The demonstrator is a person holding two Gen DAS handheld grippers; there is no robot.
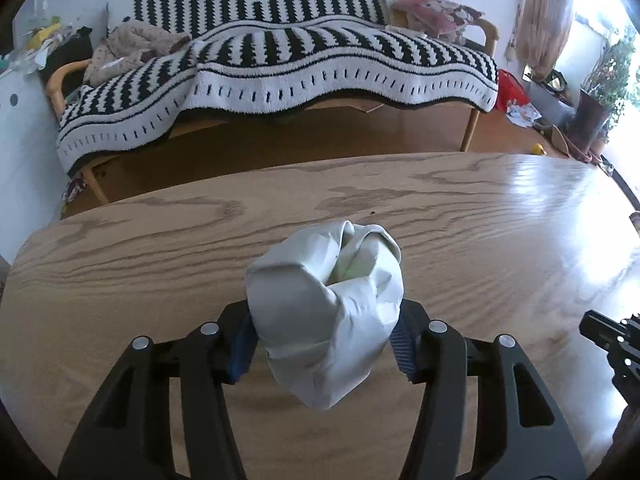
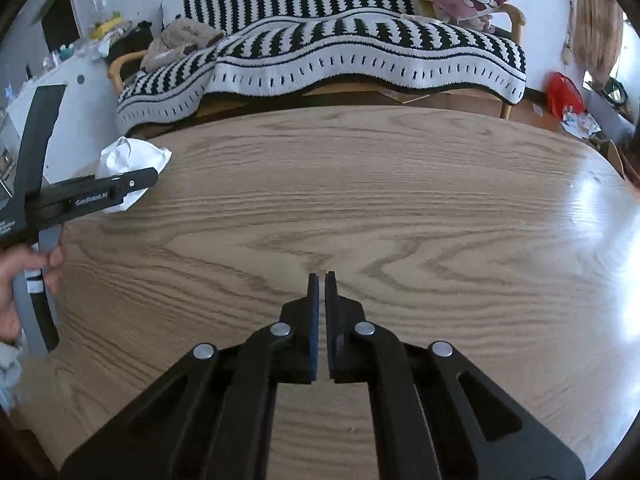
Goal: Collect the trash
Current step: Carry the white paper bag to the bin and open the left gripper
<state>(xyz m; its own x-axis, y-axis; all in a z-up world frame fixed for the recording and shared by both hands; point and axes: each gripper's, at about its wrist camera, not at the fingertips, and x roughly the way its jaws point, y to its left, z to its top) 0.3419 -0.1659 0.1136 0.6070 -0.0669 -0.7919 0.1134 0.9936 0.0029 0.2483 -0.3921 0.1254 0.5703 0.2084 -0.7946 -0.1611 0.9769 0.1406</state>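
Note:
A crumpled white wad of paper (image 1: 328,312) sits between the blue pads of my left gripper (image 1: 326,320), which press on it from both sides above the wooden table (image 1: 480,240). The right wrist view shows that gripper (image 2: 132,184) at the left with the wad (image 2: 128,156) in its fingers, near the table's left edge, and a person's hand (image 2: 16,280) on the handle. My right gripper (image 2: 322,276) hovers over the middle of the table (image 2: 400,200), its pads together with nothing between them. A corner of it (image 1: 612,340) shows at the right of the left wrist view.
Behind the table stands a wooden sofa under a black-and-white striped blanket (image 1: 304,64), with clothes and a cushion (image 1: 436,12) on it. A white cabinet (image 1: 20,128) with clutter stands at the left. A red bag (image 2: 564,94), scattered paper and potted plants (image 1: 600,92) are on the floor at the right.

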